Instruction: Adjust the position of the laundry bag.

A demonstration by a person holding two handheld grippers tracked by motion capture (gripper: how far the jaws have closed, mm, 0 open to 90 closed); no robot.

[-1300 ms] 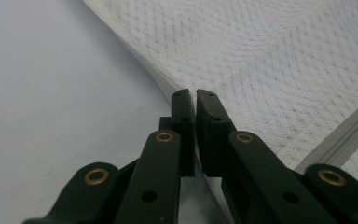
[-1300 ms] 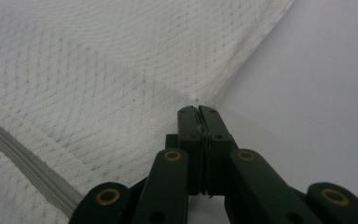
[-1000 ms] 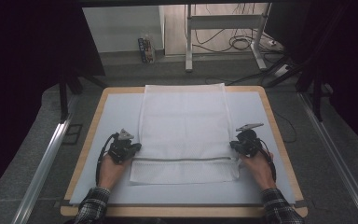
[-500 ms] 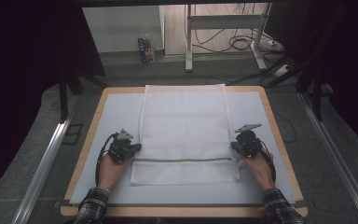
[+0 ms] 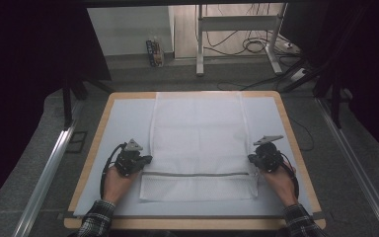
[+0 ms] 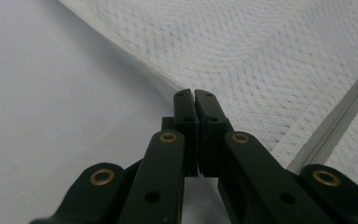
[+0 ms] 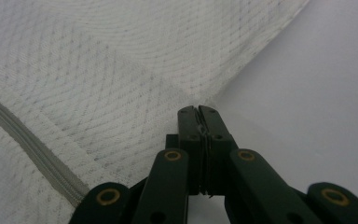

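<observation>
A white mesh bag (image 5: 200,138) lies flat on the pale mat (image 5: 123,123), with a grey zipper (image 5: 197,174) running across it near the front. My left gripper (image 5: 148,159) sits at the bag's left edge, just above the zipper line. In the left gripper view its jaws (image 6: 194,92) are closed together where the mesh edge (image 6: 135,60) meets their tips. My right gripper (image 5: 251,158) sits at the bag's right edge at the same height. In the right gripper view its jaws (image 7: 198,108) are pressed together on the mesh edge (image 7: 242,70), and the mesh puckers toward the tips.
The mat covers a wooden table (image 5: 103,113) whose rim shows on all sides. Beyond the far edge are grey floor, a metal stand (image 5: 200,49) and loose cables (image 5: 256,47). A metal rail (image 5: 49,168) runs along the left, another (image 5: 355,168) along the right.
</observation>
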